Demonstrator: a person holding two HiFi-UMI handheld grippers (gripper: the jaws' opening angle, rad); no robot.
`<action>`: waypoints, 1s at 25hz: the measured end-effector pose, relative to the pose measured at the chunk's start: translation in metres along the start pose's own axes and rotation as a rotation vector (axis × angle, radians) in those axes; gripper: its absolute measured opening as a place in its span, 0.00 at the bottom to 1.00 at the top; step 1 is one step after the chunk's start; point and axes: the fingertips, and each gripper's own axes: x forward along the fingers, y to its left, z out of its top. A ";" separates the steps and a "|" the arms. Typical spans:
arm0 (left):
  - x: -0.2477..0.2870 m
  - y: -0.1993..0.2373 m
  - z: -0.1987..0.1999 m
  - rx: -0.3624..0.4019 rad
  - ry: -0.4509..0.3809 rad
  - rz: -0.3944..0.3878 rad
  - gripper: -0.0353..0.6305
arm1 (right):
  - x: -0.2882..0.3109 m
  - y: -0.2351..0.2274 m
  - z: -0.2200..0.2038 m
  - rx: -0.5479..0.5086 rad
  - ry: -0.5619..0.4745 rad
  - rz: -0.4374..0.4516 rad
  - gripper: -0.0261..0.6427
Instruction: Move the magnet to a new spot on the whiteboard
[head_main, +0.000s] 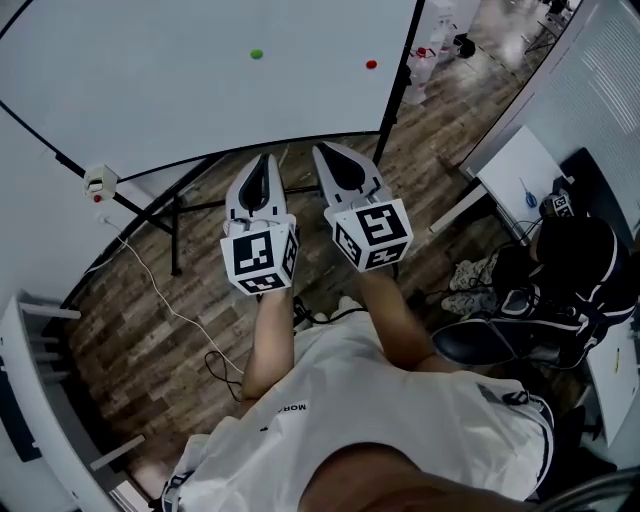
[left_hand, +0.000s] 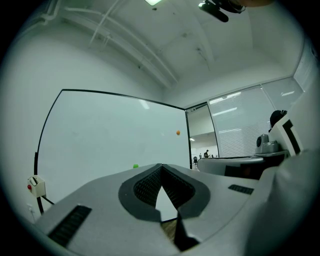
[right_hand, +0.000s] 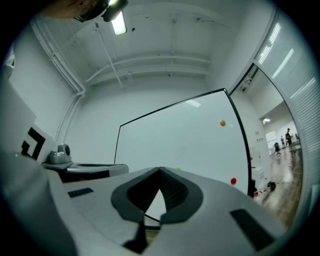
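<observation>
Jaws shut tip to tip on the left gripper and on the right gripper, with nothing pinched in either. Held side by side and level, pointing at the whiteboard from well short of it. Probably a waiting pose ahead of a reach, with no grip prepared. Must part before any pick.

Three candidates stuck to the board ahead of the jaws:
- green magnet, almost straight ahead of the left pair
- red magnet, ahead and to the right of the right pair, near the board's edge
- orange magnet, higher up, seen only from the gripper views

Cannot tell which of them is meant. Plenty of bare board to the left of the jaws for a new spot.

No tray, bin or cup near the jaws. Only a small white box down to the left at the board's frame, contents not visible.
</observation>
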 end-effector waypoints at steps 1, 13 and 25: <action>0.005 0.001 -0.001 0.000 0.001 0.000 0.06 | 0.005 -0.004 -0.001 -0.002 0.001 -0.001 0.06; 0.091 0.021 0.002 0.049 -0.030 0.049 0.06 | 0.074 -0.059 -0.002 -0.021 -0.035 0.061 0.06; 0.180 0.033 -0.010 0.074 -0.025 0.117 0.06 | 0.142 -0.123 -0.015 -0.004 -0.034 0.113 0.06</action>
